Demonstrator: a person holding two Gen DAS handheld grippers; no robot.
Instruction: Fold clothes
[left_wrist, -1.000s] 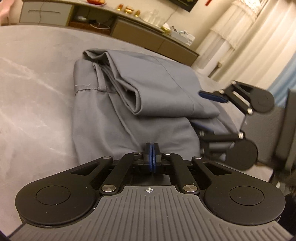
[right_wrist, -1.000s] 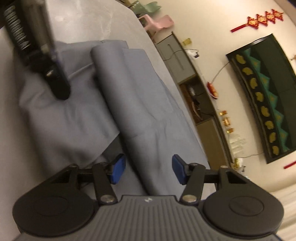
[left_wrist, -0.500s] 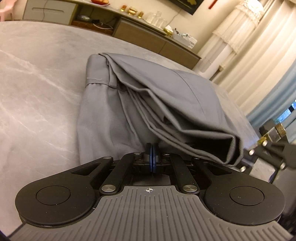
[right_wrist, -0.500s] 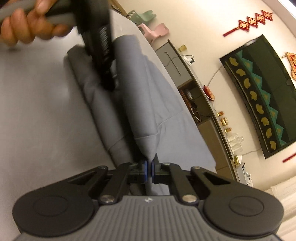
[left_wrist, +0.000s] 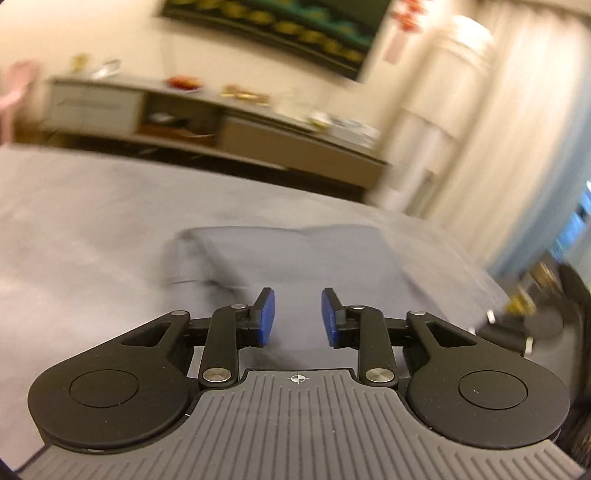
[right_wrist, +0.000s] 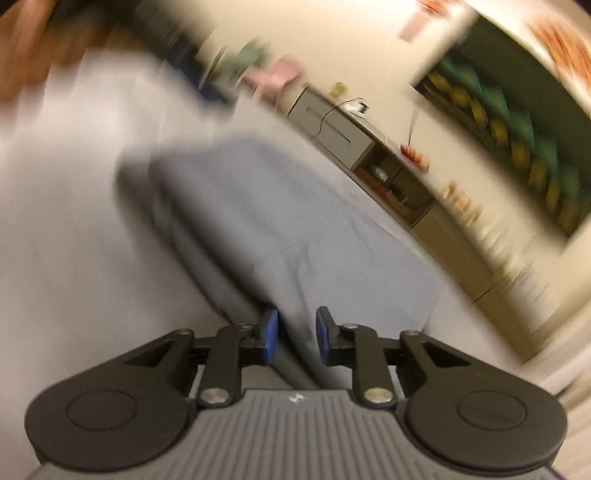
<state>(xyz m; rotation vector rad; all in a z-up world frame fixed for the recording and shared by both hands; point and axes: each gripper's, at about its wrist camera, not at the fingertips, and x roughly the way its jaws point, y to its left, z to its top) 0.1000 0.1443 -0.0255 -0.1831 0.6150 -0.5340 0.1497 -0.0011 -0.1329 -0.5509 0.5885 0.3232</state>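
Left gripper (left_wrist: 293, 317) spread, nothing between its pads; folded grey garment (left_wrist: 291, 258) lies just ahead on the grey table (left_wrist: 74, 221). Right gripper (right_wrist: 293, 334) also spread, garment (right_wrist: 280, 221) edge directly in front. Both views motion-blurred; sideboard (left_wrist: 207, 125) contents unreadable, garment folds indistinct.

Long low sideboard (left_wrist: 207, 122) hugs the cream wall, dark framed picture (left_wrist: 280, 26) above, pale curtains (left_wrist: 491, 140) to its right.
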